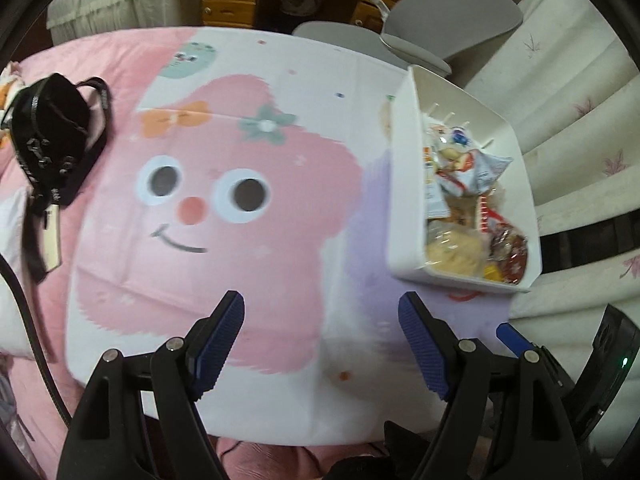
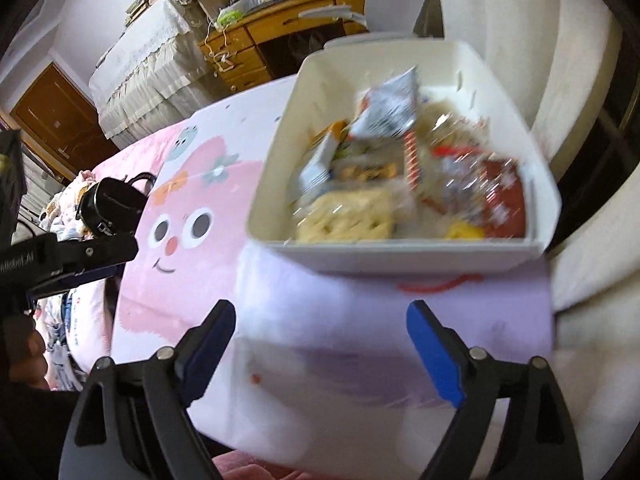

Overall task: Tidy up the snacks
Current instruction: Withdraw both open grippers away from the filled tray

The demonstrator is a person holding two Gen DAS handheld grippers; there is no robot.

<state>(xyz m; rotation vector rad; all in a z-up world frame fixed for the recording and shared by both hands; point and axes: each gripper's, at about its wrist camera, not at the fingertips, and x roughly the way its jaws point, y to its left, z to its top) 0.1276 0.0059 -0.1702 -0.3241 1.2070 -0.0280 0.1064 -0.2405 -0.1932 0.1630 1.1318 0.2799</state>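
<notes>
Snacks (image 2: 400,184) blurred inside white bin (image 2: 400,258)

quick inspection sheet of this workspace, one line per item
surface: cartoon-face cloth spread flat, no loose snacks seen on it
job's things: white bin at the cloth's edge, holding mixed snack packets
clutter: black strapped bag at the far side
grippers: left gripper and right gripper both open, nothing between the jaws
cables: black cord beside the cloth
surroundings: wooden desk, grey chair, white cushions
</notes>
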